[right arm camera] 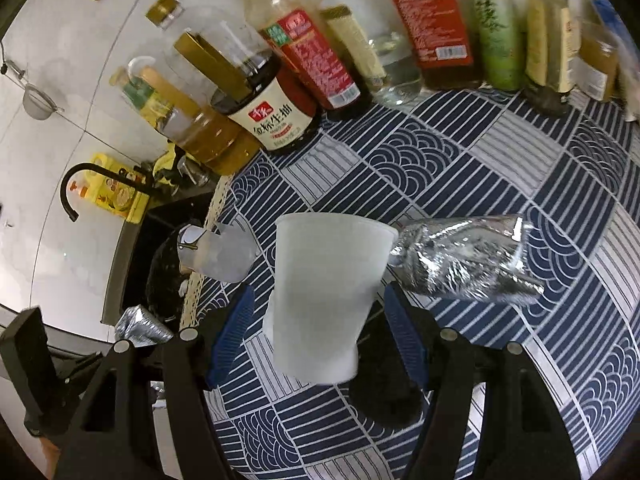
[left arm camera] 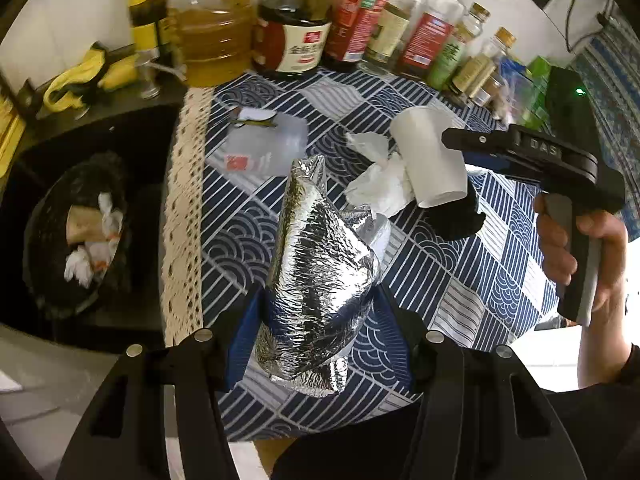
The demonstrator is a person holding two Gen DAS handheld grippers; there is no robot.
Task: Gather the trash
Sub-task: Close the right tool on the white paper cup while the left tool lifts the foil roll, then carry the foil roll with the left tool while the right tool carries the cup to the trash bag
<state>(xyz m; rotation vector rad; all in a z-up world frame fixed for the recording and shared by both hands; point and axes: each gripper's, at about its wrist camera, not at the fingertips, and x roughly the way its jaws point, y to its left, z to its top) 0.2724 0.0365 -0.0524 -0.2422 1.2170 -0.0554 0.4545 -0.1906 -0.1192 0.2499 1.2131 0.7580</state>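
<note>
My left gripper [left arm camera: 316, 320] is shut on a crumpled silver foil bag [left arm camera: 316, 264], held above the blue patterned tablecloth [left arm camera: 460, 292]. My right gripper [right arm camera: 316, 332] is shut on a white paper cup [right arm camera: 324, 292], tilted with its mouth away from the camera. The left wrist view shows that cup [left arm camera: 432, 160] and a hand on the right gripper [left arm camera: 456, 156] at the right. A crumpled white tissue [left arm camera: 380, 180] lies under the cup. A clear plastic cup [left arm camera: 264, 144] lies on its side further left. A second foil wrapper [right arm camera: 464, 264] rests right of the cup.
A black-bagged bin [left arm camera: 76, 232] holding tissues and paper sits below the table's left lace edge. Oil and sauce bottles [left arm camera: 288, 32] line the back of the table. A dark round object [right arm camera: 380, 380] lies under the paper cup. A black tap [right arm camera: 76, 184] stands at the left.
</note>
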